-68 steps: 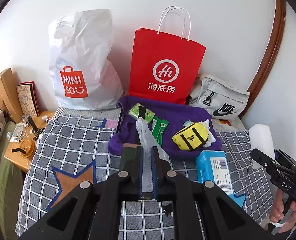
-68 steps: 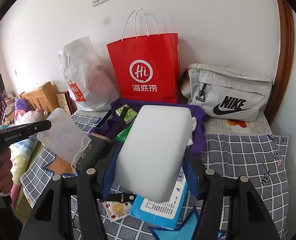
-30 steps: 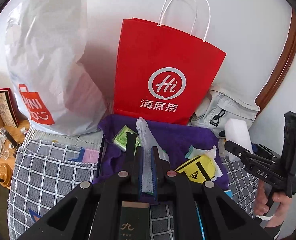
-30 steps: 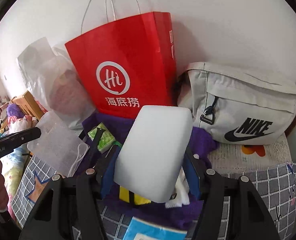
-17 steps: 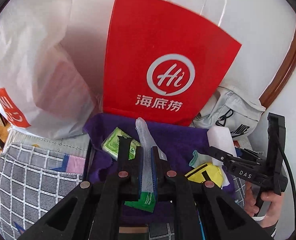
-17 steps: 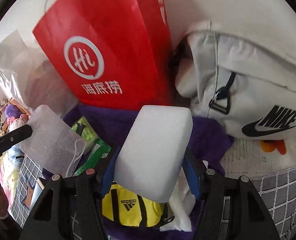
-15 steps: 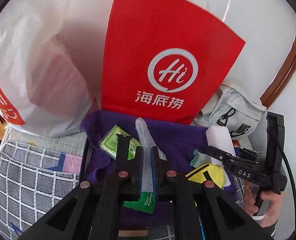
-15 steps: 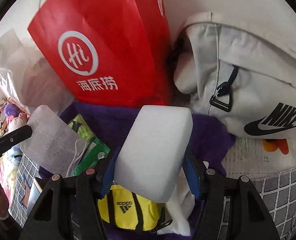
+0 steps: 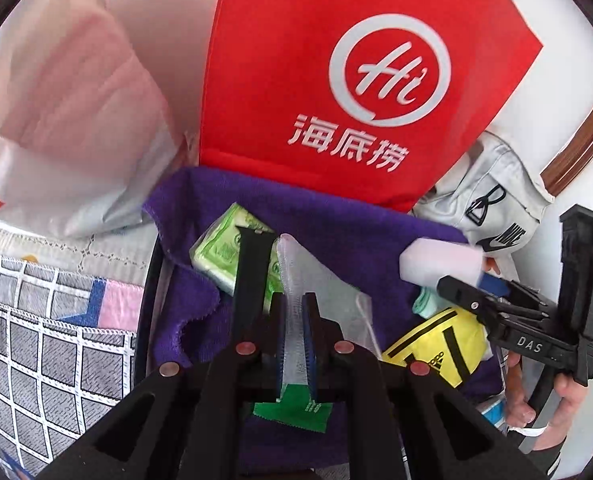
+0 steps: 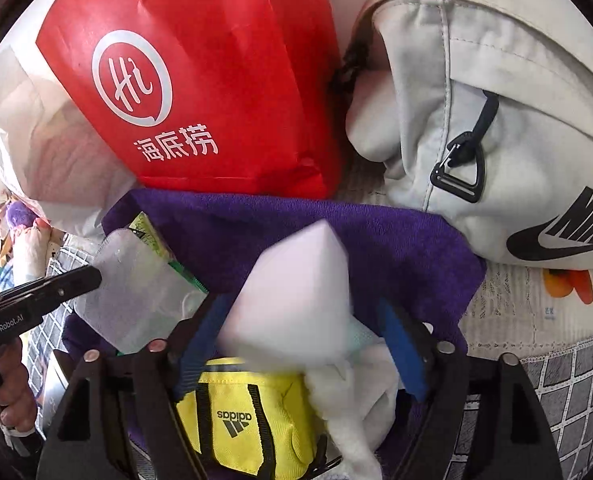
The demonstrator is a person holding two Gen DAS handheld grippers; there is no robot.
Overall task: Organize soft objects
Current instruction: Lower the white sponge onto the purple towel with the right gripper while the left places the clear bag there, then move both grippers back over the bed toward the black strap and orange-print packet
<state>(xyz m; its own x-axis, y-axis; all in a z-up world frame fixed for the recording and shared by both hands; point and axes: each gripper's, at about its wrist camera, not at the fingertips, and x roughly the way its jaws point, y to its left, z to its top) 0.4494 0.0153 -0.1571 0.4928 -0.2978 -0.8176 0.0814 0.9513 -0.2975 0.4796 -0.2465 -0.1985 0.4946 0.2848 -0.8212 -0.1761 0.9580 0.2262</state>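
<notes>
The white foam block (image 10: 296, 292) is being let go between the opening jaws of the right gripper (image 10: 304, 344), tipped and blurred above the purple towel (image 10: 396, 248), towards its back edge — whether it touches is unclear. The left gripper (image 9: 294, 344) is clamped on a clear plastic sachet (image 9: 320, 296); its contents cannot be made out.

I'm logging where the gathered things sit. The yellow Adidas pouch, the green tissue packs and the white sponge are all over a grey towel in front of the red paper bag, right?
Not grey: the towel is purple, as the right wrist view shows. The yellow Adidas pouch, green tissue packs and white sponge are over it, in front of the red paper bag.
</notes>
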